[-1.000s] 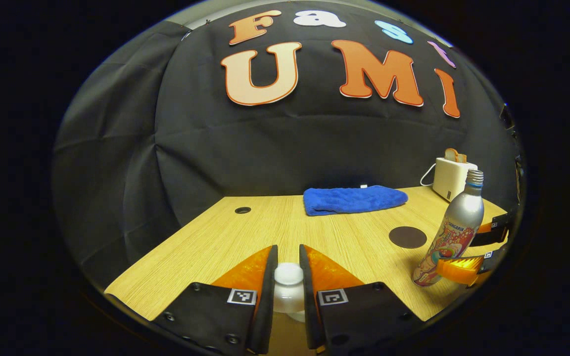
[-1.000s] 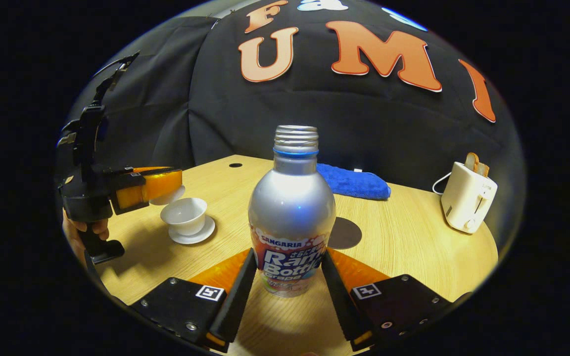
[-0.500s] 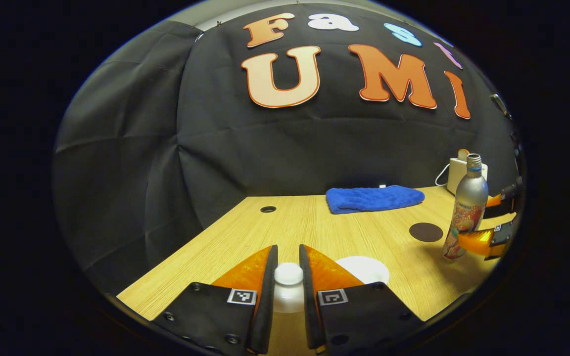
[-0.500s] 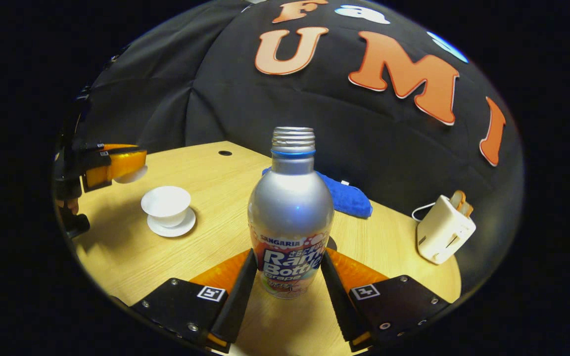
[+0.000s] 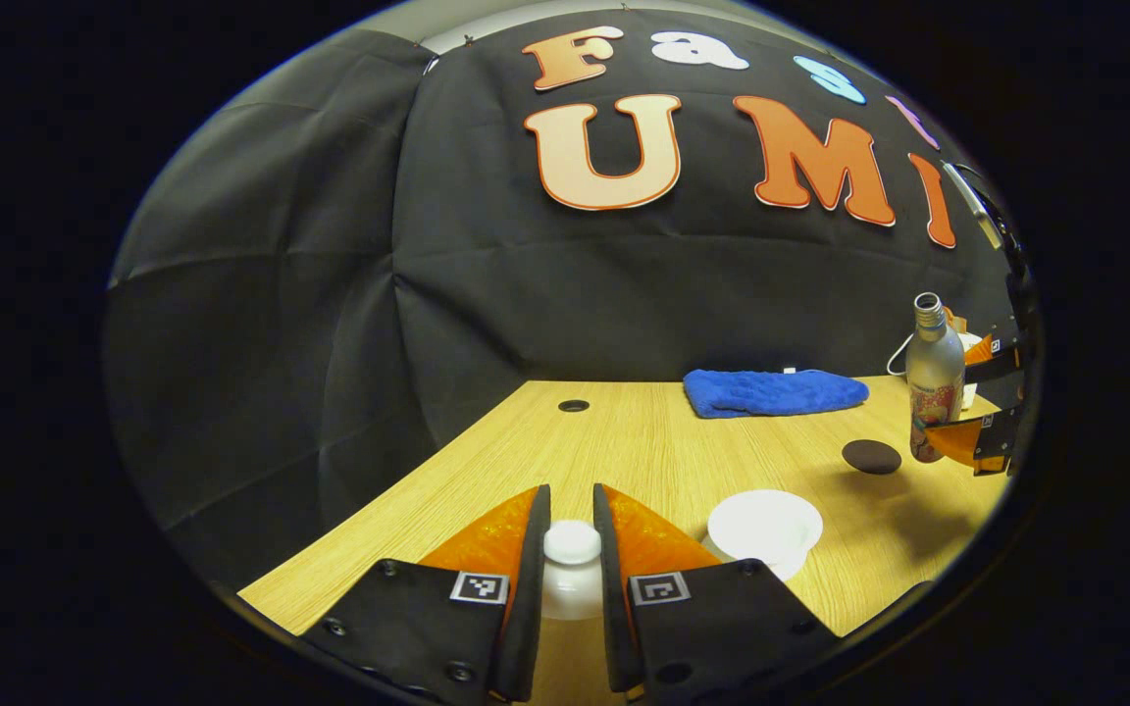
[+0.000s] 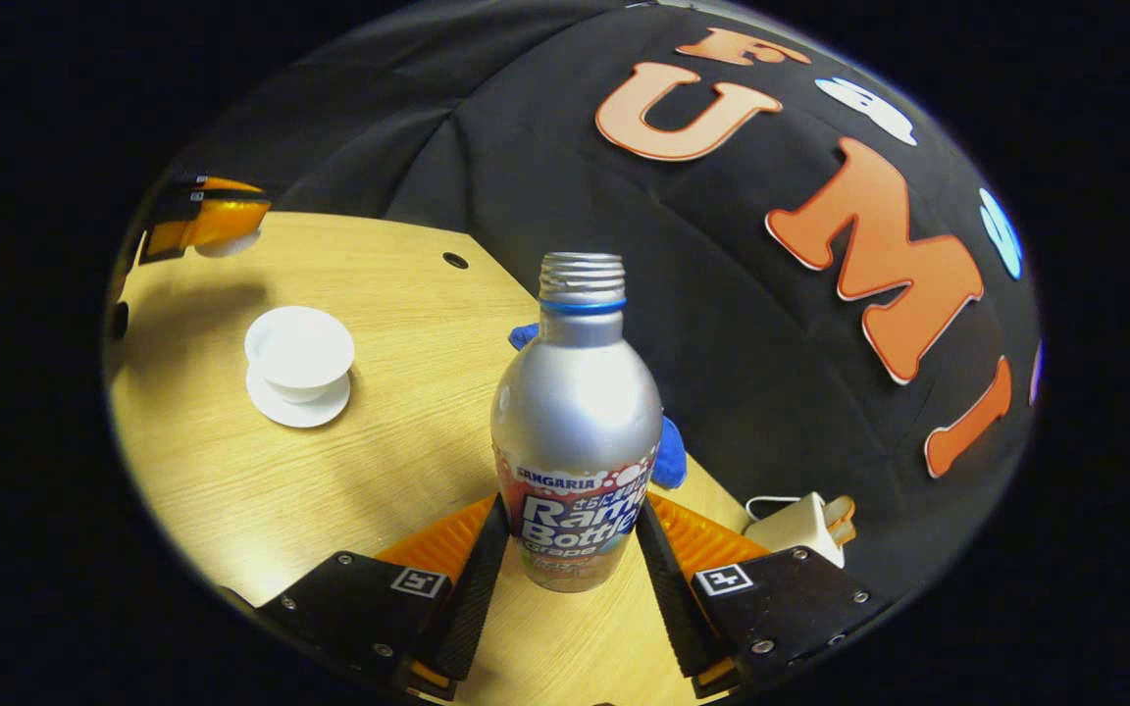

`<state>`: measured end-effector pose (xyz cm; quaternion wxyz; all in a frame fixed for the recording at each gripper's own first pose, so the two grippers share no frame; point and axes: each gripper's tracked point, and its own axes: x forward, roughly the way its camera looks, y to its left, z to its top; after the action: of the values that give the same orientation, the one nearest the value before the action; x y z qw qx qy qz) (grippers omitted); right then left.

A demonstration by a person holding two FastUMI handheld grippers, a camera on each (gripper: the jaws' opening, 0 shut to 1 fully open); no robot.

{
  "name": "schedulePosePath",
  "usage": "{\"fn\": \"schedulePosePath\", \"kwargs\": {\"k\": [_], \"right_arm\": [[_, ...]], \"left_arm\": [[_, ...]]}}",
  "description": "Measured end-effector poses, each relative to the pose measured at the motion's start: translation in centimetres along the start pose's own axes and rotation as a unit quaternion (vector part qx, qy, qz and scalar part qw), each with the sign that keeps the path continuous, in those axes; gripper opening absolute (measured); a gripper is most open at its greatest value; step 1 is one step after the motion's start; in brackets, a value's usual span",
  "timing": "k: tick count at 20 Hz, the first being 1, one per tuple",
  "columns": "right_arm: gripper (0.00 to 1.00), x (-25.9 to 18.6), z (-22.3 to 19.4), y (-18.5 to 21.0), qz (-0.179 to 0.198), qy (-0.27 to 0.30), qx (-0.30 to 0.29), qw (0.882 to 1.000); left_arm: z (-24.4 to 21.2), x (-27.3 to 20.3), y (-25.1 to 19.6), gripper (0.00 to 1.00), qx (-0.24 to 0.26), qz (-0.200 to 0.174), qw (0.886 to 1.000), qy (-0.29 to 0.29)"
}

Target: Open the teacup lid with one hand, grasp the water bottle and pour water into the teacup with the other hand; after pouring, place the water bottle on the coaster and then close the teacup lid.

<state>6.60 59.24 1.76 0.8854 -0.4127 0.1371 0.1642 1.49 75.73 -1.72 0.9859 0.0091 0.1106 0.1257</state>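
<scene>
In the left gripper view my left gripper (image 5: 571, 549) is shut on the white teacup lid (image 5: 572, 541) by its knob, held above the table. The open white teacup (image 5: 764, 524) sits just to its right. Far right, the silver water bottle (image 5: 934, 378) hangs in the other gripper above the table, near the dark round coaster (image 5: 870, 456). In the right gripper view my right gripper (image 6: 565, 549) is shut on the uncapped water bottle (image 6: 575, 422), lifted and tilting toward the teacup (image 6: 298, 348) on its saucer (image 6: 295, 407). The left gripper (image 6: 200, 224) with the lid is at the upper left.
A folded blue towel (image 5: 774, 390) lies at the back of the wooden table (image 5: 624, 451). A white toaster (image 6: 805, 525) with its cord stands at the table's far right. A small round hole (image 5: 573, 405) is in the tabletop near the wall.
My right gripper has lifted the bottle higher and rolled, tilting it toward the teacup. My left gripper with the lid has drawn left and away from the cup.
</scene>
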Motion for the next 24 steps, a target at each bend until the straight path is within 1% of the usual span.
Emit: {"fn": "schedulePosePath", "kwargs": {"k": [4,5,6,9,10,11,12,13,14,17,21,24], "right_arm": [[0.77,0.1,2.2,0.0,-0.019,-0.014,-0.064,0.998],[0.72,0.0,2.6,0.3,-0.022,-0.018,-0.080,0.996],[0.77,-0.5,2.7,0.3,-0.023,-0.022,-0.092,0.995],[0.77,-1.2,3.1,0.7,-0.019,-0.032,-0.129,0.991],[0.80,-1.5,3.4,0.8,-0.020,-0.037,-0.144,0.989],[0.77,-1.7,3.7,0.8,-0.024,-0.043,-0.158,0.986],[0.76,-1.6,3.7,0.8,-0.028,-0.046,-0.175,0.983],[0.81,-1.7,3.8,0.6,-0.035,-0.048,-0.190,0.980],[0.77,-1.7,3.7,0.5,-0.041,-0.048,-0.205,0.977],[0.76,-2.0,4.2,0.5,-0.053,-0.059,-0.242,0.967],[0.76,-2.5,4.8,0.6,-0.080,-0.073,-0.305,0.946],[0.77,-2.6,5.3,0.9,-0.088,-0.078,-0.342,0.932]], "left_arm": [[0.1,-0.4,1.7,0.31,-0.001,0.008,1.000,-0.002],[0.1,-0.5,1.8,0.31,0.000,0.009,1.000,-0.002],[0.0,-0.6,2.2,0.31,-0.001,0.011,1.000,-0.001],[-0.3,-0.6,3.0,0.31,-0.007,0.016,1.000,0.000],[-0.5,-0.7,3.2,0.31,-0.010,0.016,1.000,0.001],[-0.6,-0.7,3.4,0.31,-0.011,0.017,1.000,0.003],[-0.9,-0.8,3.7,0.31,-0.012,0.018,1.000,0.005],[-0.8,-0.9,4.0,0.31,-0.013,0.020,1.000,0.004],[-0.9,-1.0,4.3,0.31,-0.014,0.021,1.000,0.003],[-1.0,-1.1,5.1,0.31,-0.017,0.026,1.000,0.001],[-1.4,-1.3,5.7,0.31,-0.021,0.028,0.999,0.005],[-1.6,-1.3,6.0,0.31,-0.024,0.030,0.999,0.007]]}}
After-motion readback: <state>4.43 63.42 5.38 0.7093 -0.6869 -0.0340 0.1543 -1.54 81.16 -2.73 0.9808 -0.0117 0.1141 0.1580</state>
